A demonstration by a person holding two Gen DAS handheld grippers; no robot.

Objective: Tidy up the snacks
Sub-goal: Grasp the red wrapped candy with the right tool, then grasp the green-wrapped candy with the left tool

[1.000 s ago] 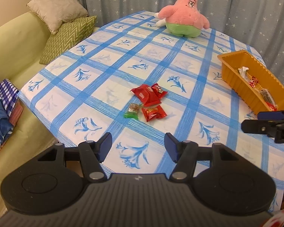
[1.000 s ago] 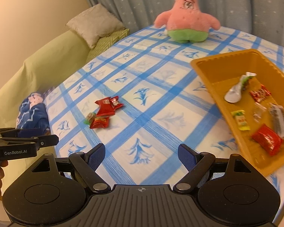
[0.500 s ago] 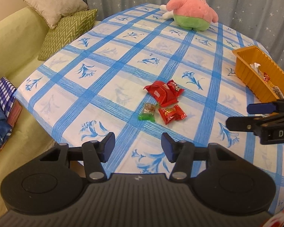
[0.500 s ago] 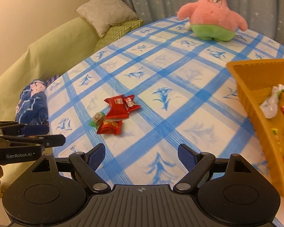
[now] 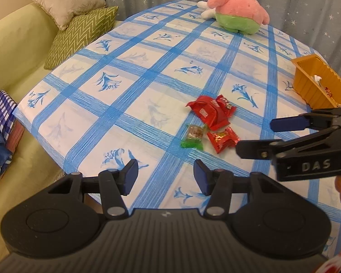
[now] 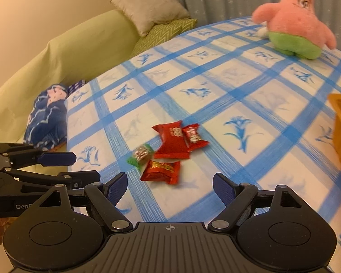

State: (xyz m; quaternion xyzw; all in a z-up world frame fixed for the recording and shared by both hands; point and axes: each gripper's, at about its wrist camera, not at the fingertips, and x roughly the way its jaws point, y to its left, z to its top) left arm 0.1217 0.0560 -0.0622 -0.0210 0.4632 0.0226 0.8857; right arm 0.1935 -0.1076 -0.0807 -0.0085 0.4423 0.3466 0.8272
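Four small snack packets (image 5: 210,125) clustered on the checked counter (image 5: 129,86), left tool (image 5: 164,176) spread and empty before them, right tool (image 6: 170,185) empty, jaws closing, orange bin (image 5: 316,86) well apart

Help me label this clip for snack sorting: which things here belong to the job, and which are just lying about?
Belongs to the job:
- red snack packets
- green candy
- small red candy
- orange bin

Just lying about:
- pink plush toy
- cushions
- sofa
- blue clothes
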